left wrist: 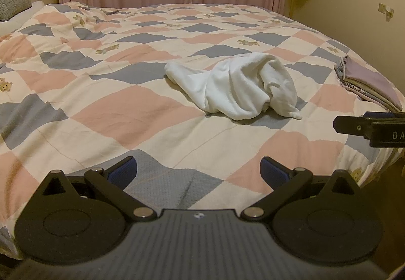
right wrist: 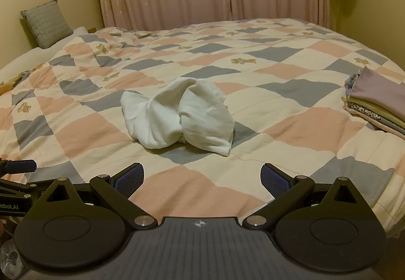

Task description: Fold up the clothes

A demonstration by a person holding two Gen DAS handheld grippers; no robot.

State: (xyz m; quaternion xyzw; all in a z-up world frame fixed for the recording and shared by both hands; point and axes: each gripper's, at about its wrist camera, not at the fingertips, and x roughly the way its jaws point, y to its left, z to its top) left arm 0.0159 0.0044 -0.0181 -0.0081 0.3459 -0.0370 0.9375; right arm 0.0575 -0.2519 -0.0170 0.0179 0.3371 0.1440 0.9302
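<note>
Both tongs stand spread wide with nothing between their blue pads. The left gripper (left wrist: 198, 171) sits at the bottom centre of its view, over the near edge of the quilt (left wrist: 106, 112); the right gripper (right wrist: 202, 178) sits likewise at the bottom centre of its own.

Straight ahead of both lies the white garment (left wrist: 235, 85), crumpled in a loose heap, not folded, on the middle of the quilt. In the left view it sits a little right of centre; in the right view it (right wrist: 179, 117) sits a little left of centre and lower in the frame, so it lies between the two tongs and the right one looks the nearer. Its long axis runs roughly left to right across both frames, with a ribbed hem at its lower right corner.

At the right edge of each frame a stack (right wrist: 377, 105) of folded clothes rests near the quilt's side, well apart from the heap.
</note>
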